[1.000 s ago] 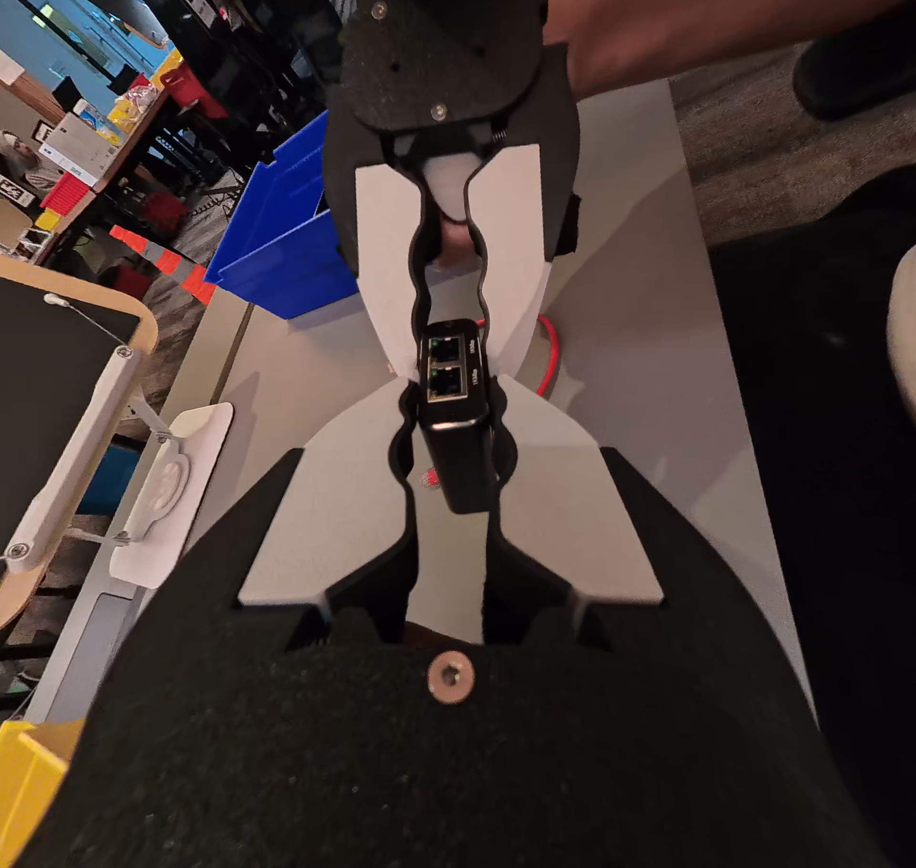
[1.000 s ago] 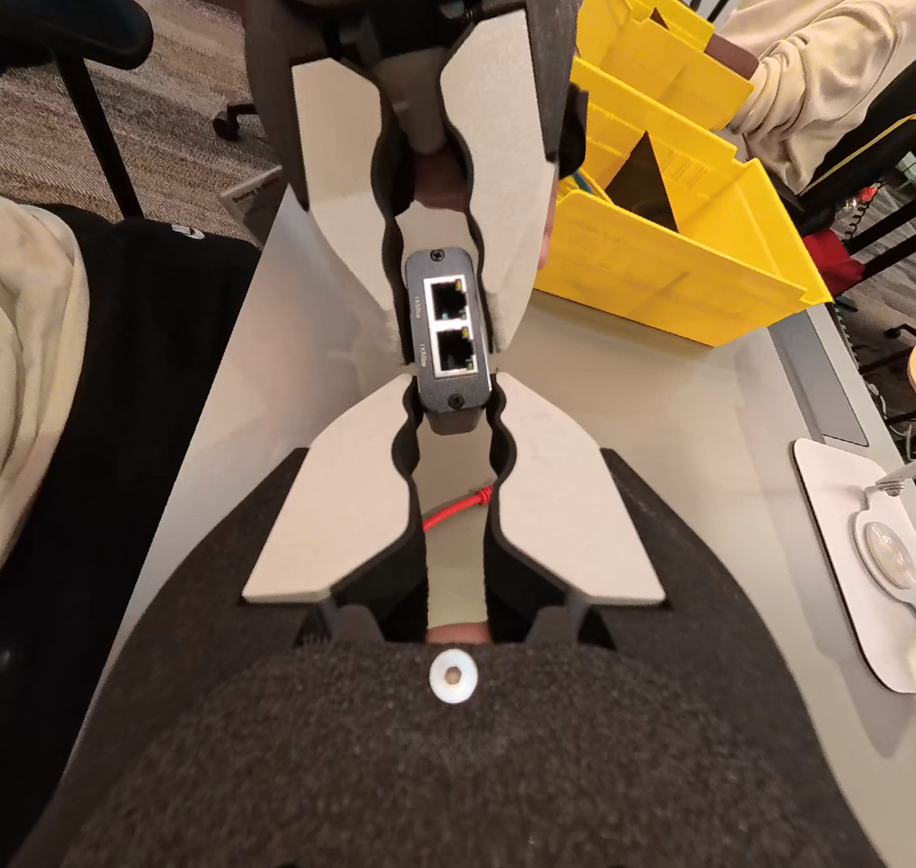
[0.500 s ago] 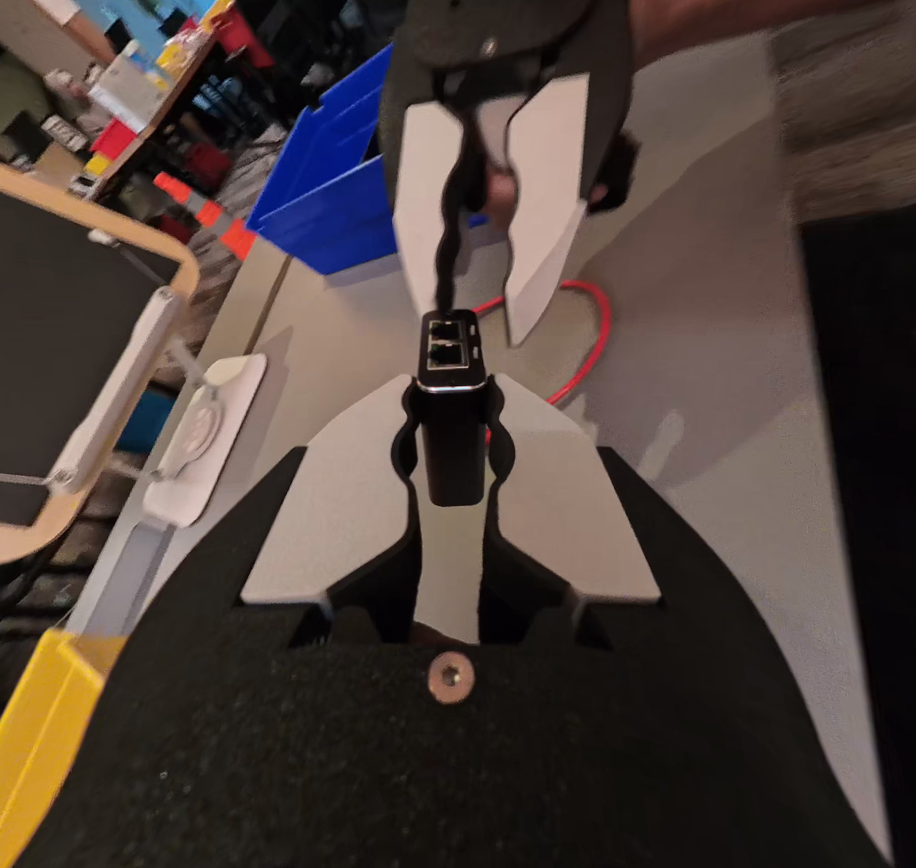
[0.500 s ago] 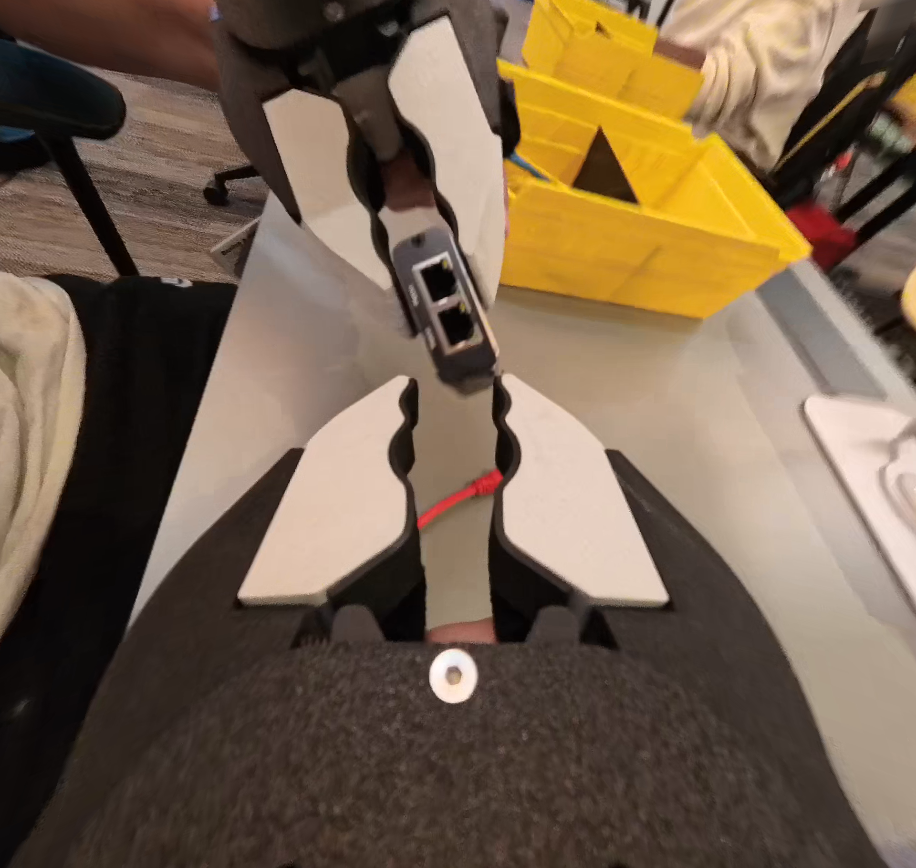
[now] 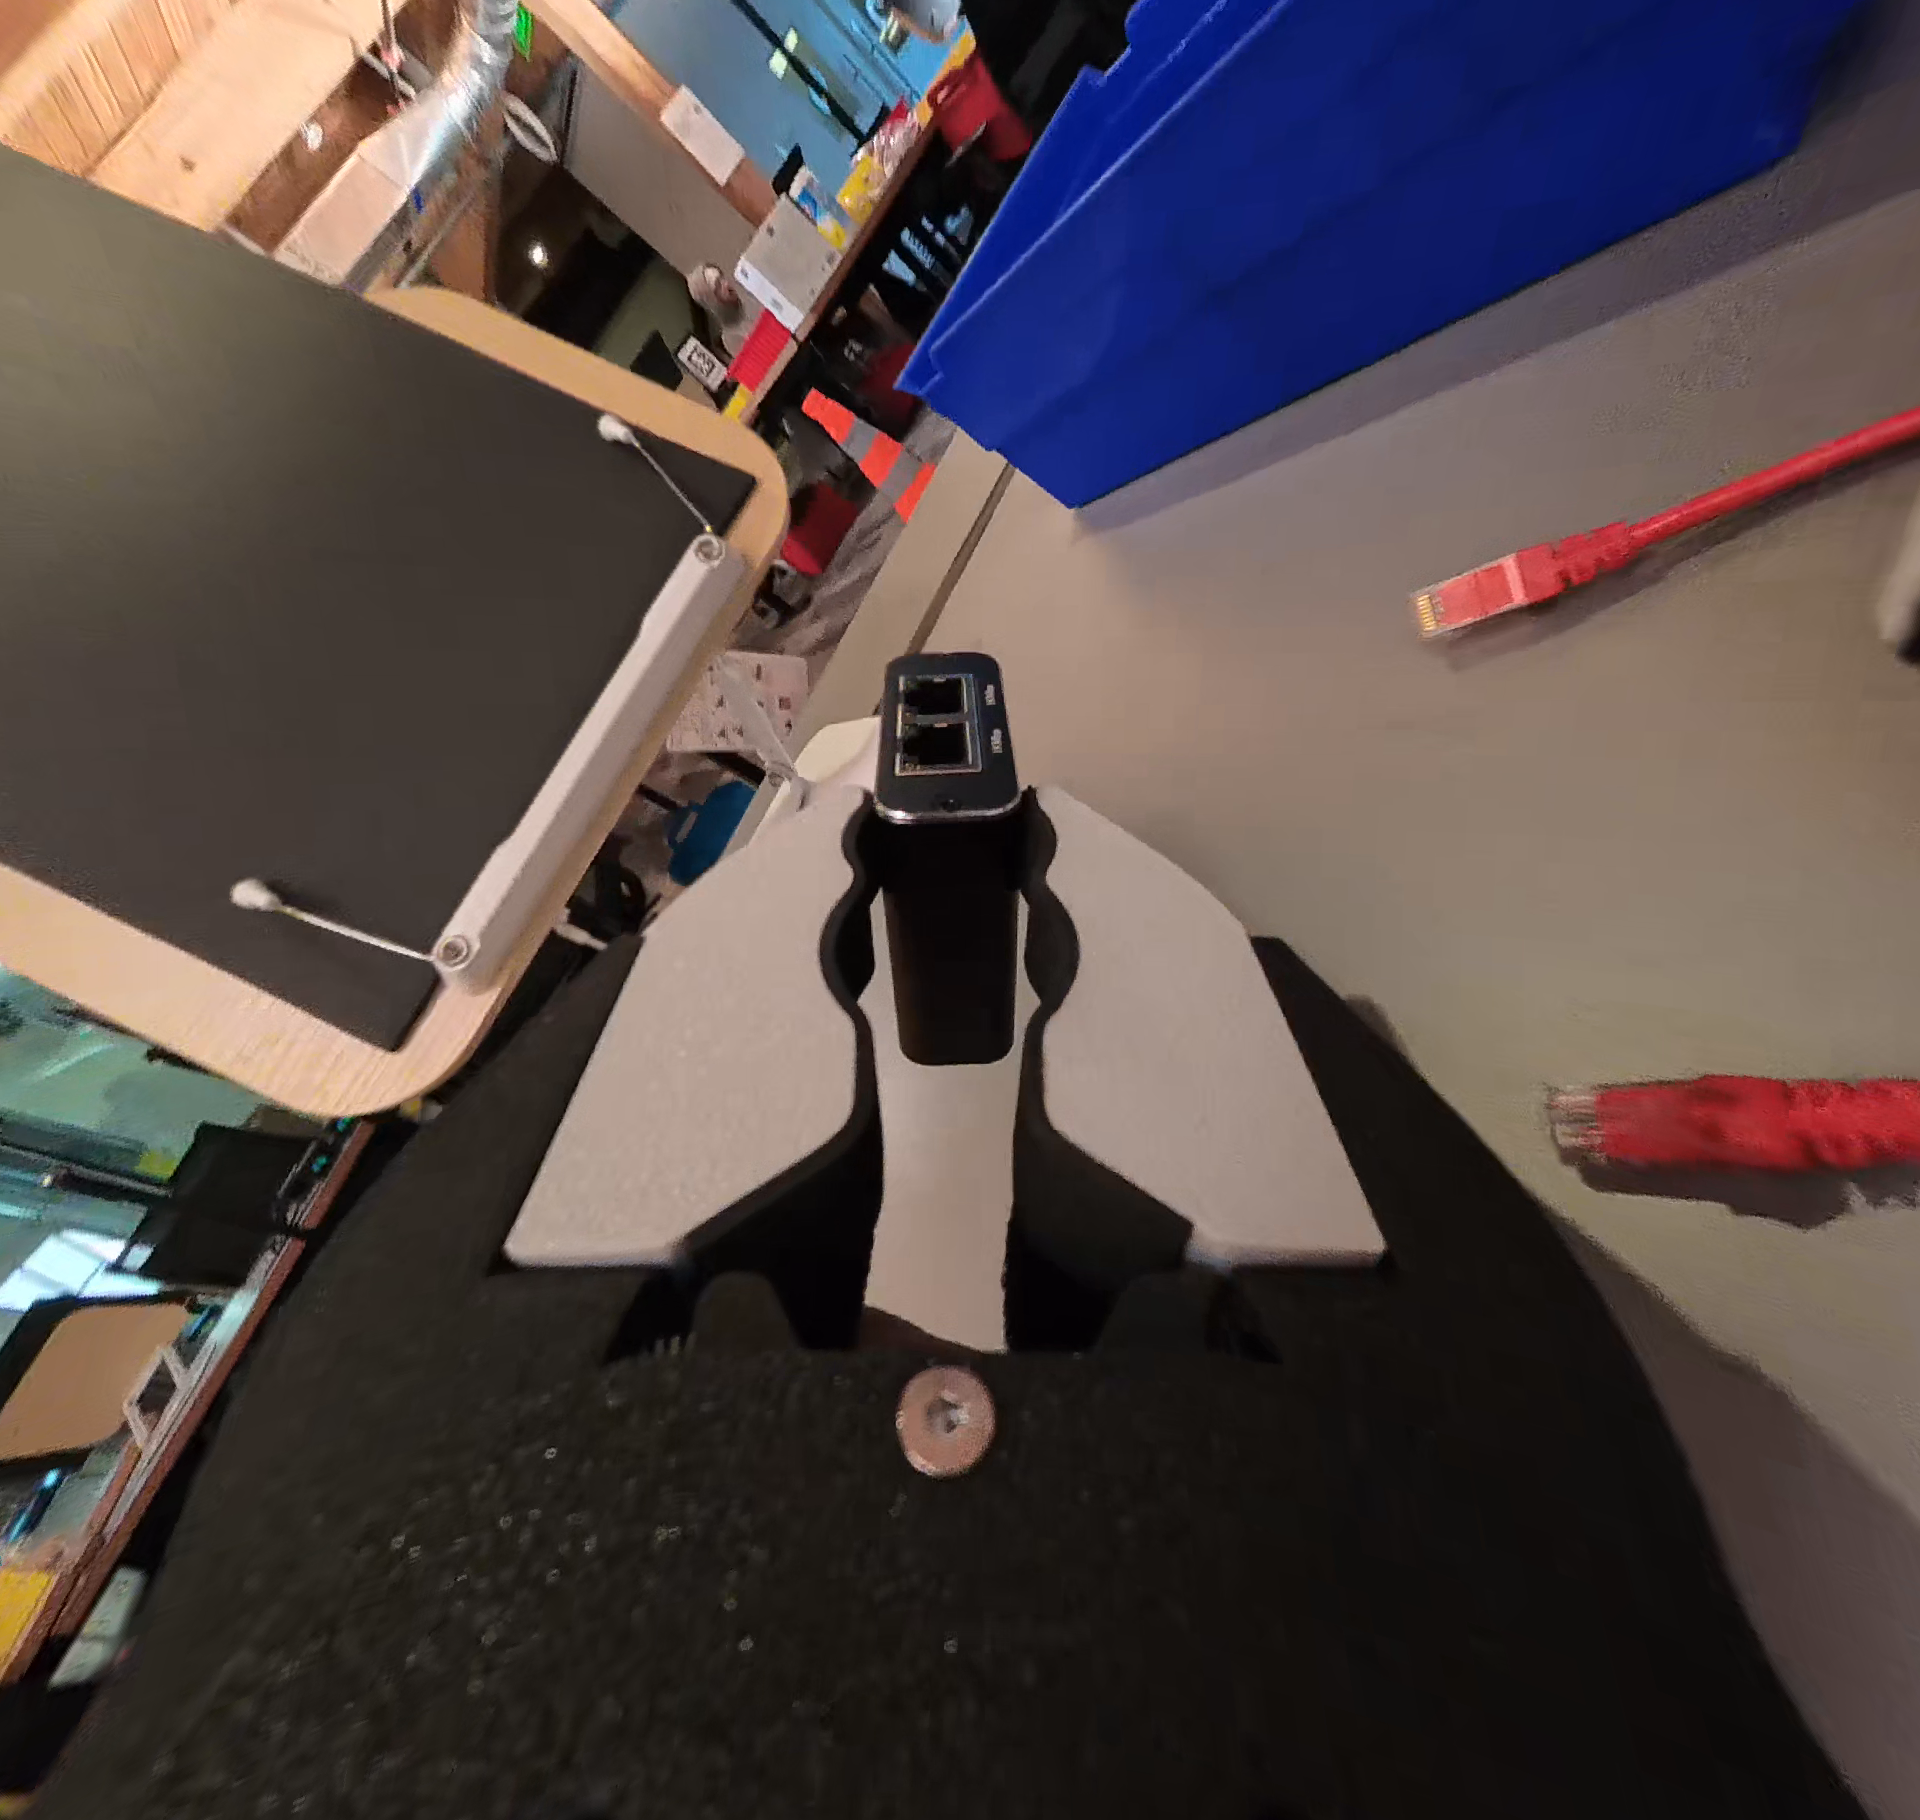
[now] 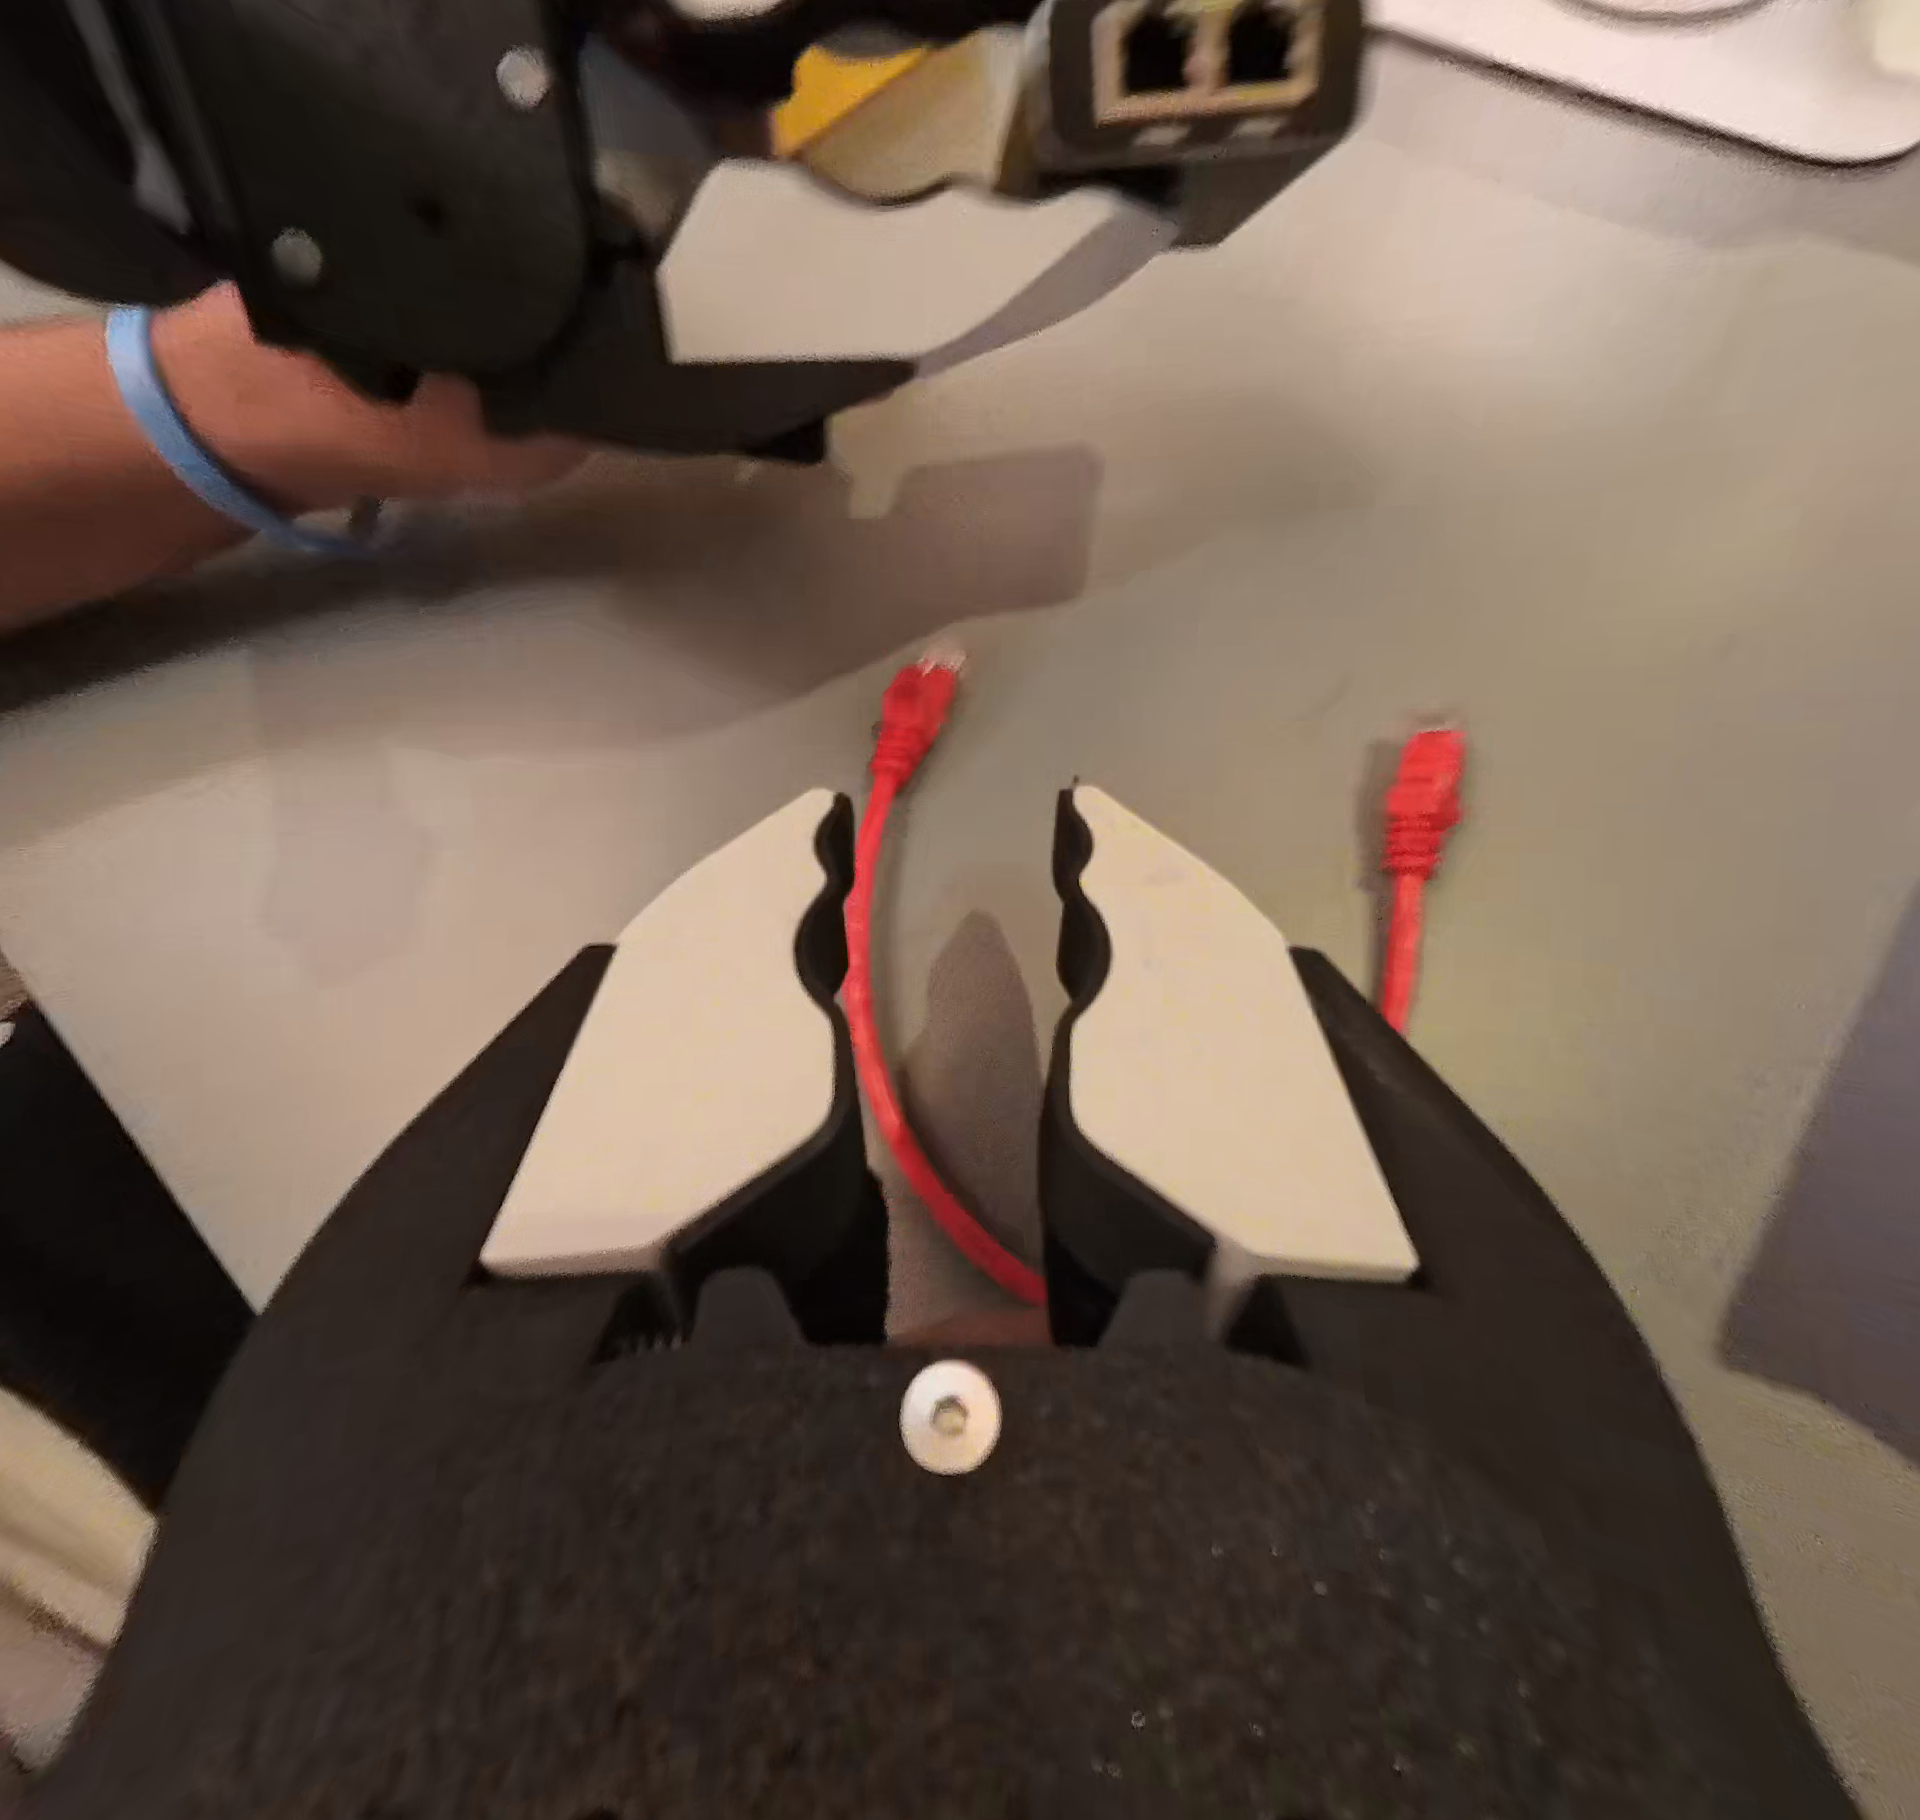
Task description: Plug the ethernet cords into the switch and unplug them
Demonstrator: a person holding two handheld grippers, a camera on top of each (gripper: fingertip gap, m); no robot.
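Observation:
My left gripper (image 5: 948, 806) is shut on the black switch (image 5: 948, 887), which points forward with its two empty ports showing. It also shows in the right wrist view (image 6: 1195, 77), held above the table. My right gripper (image 6: 954, 804) is open and empty, low over the grey table. A red ethernet cord (image 6: 883, 991) runs between its fingers, and its plug (image 6: 914, 700) lies just ahead. A second red plug (image 6: 1421, 794) lies to the right. In the left wrist view both red plugs lie on the table at the right, one farther (image 5: 1486, 591) and one nearer (image 5: 1714, 1124).
A blue bin (image 5: 1403, 160) stands at the table's far side. A black board with a wooden rim (image 5: 260, 627) is at the left, off the table. A white pad (image 6: 1662, 25) lies at the far right. A person's forearm with a blue wristband (image 6: 166, 420) holds the left gripper. The tips of one gripper are about 12 cm away from the tips of the other.
The right gripper let go of the switch and swung down toward the red cords on the table. The left gripper kept the switch and swung away to the left.

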